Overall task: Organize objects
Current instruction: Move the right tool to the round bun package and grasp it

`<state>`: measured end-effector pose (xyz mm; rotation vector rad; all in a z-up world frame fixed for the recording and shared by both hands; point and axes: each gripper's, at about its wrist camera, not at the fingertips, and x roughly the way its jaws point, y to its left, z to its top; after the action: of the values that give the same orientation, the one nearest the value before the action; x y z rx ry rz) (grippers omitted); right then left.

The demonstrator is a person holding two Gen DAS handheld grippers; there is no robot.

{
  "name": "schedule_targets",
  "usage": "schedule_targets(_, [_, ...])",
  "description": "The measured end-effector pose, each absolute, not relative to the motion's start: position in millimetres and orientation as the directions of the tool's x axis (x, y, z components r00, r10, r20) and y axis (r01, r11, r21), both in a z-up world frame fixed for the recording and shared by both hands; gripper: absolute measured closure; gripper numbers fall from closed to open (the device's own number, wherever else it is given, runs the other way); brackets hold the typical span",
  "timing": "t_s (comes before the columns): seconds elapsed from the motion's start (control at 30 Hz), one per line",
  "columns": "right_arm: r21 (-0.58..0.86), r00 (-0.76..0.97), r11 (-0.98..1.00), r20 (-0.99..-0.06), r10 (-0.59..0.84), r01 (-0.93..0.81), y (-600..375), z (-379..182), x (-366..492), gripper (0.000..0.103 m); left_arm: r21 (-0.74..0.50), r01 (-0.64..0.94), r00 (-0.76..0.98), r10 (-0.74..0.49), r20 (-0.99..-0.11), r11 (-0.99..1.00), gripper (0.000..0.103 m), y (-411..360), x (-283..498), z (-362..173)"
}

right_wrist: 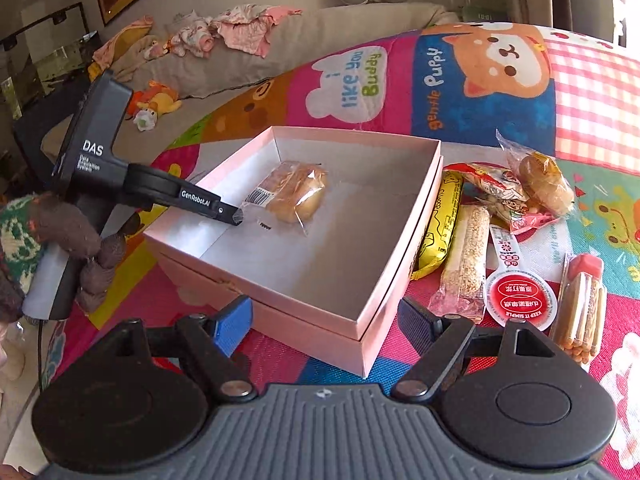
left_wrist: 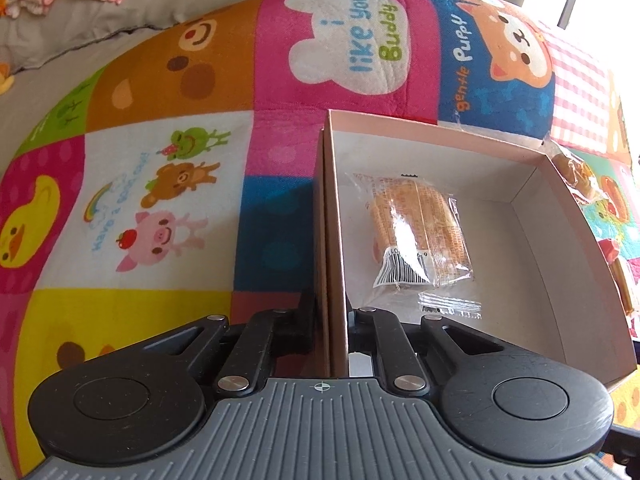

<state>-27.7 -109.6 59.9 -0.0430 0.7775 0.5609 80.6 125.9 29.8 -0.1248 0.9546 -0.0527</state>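
An open pink box sits on a colourful mat and holds one wrapped pastry, also seen in the left wrist view. My left gripper is shut on the box's left wall; it shows in the right wrist view at that wall. My right gripper is open and empty, low at the box's near corner. Several wrapped snacks lie right of the box: a yellow bar, a sesame bar, a bun, a stick pack.
A round red-labelled packet and a red snack bag lie among the snacks. A grey sofa with baby clothes and a plush toy stands behind the mat. A gloved hand holds the left gripper.
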Motion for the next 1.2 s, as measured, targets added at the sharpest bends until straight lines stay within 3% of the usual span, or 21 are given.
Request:
schedule_targets(0.13, [0.162, 0.565, 0.850, -0.682, 0.464, -0.501, -106, 56, -30, 0.023, -0.127, -0.046, 0.558, -0.080, -0.826, 0.991, 0.075, 130, 75, 32])
schedule_targets(0.4, [0.149, 0.571, 0.858, -0.688, 0.447, -0.492, -104, 51, -29, 0.023, -0.062, 0.032, 0.611, -0.069, -0.789, 0.998, 0.076, 110, 54, 37])
schedule_targets(0.5, [0.128, 0.582, 0.862, -0.689, 0.433, -0.490, -103, 49, -31, 0.023, -0.059, -0.008, 0.639, -0.040, -0.768, 0.998, 0.092, 113, 51, 33])
schedule_targets(0.83, [0.040, 0.677, 0.881, -0.625, 0.390, -0.471, -139, 73, -25, 0.020, -0.062, -0.010, 0.650, -0.040, -0.759, 0.998, 0.093, 112, 50, 32])
schedule_targets(0.93, [0.025, 0.736, 0.925, -0.599, 0.317, -0.379, -167, 87, -4, 0.020, -0.065, -0.015, 0.649, -0.040, -0.760, 0.998, 0.093, 113, 49, 32])
schedule_targets(1.2, [0.203, 0.736, 0.973, -0.641, 0.219, -0.113, -237, 94, 117, 0.020, -0.091, -0.024, 0.642, -0.055, -0.765, 0.996, 0.092, 116, 50, 32])
